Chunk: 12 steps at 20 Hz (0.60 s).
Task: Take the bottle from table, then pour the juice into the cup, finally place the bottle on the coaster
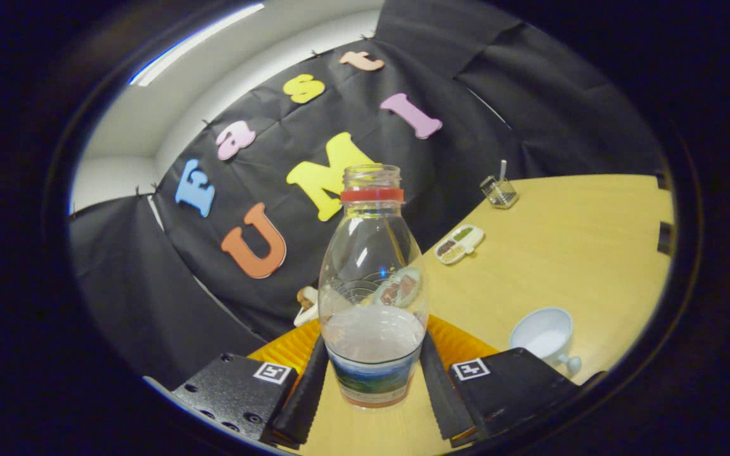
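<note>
Gripper view shows the bottle [372, 285] upright at lower centre of the frame, standing between the two fingers [305, 396] of the gripper [374, 392]; both fingers press its lower sides, so the claw is clamped on the bottle. It has no cap, a red ring at the neck and pale juice in the bottom third. A band label wraps its base, but the print is too blurred to read. Each finger mount carries a small square black-and-white marker. Behind the bottle's base lies the orange ribbed coaster [460, 342], showing on both sides of it. At lower right, just beyond the right finger, sits the white cup [545, 335], apart from the bottle. The wooden table [580, 247] runs open toward the right, its far edge meeting the booth wall. Near that edge, at centre right, lie a small tray [459, 244] and a clear holder [499, 192].
</note>
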Motion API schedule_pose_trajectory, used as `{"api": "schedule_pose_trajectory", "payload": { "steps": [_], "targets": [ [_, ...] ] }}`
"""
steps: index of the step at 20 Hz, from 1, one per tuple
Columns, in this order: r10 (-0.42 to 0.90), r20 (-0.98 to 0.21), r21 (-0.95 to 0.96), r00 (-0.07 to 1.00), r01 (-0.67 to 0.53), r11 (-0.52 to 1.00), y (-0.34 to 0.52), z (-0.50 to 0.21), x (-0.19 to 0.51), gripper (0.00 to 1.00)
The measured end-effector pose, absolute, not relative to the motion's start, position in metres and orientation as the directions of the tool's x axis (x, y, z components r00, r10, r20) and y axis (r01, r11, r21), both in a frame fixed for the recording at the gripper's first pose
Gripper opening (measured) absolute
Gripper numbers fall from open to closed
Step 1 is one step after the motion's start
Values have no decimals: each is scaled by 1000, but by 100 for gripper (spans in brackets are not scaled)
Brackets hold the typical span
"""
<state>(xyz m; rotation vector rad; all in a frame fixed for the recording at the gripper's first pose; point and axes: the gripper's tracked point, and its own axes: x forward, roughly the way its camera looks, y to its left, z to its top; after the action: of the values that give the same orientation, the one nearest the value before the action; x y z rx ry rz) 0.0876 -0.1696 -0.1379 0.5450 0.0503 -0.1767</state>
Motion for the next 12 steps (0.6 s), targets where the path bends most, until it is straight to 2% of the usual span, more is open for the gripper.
{"api": "schedule_pose_trajectory", "payload": {
  "steps": [4, 8, 12],
  "targets": [
    [-140, -71, 281, 988, 155, 947, -156, -122, 106, 78],
    [-137, 1, 267, 991, 131, 955, -155, -112, 131, 79],
    [-146, -9, 210, 989, 145, 967, -156, -117, 151, 79]
  ]
}}
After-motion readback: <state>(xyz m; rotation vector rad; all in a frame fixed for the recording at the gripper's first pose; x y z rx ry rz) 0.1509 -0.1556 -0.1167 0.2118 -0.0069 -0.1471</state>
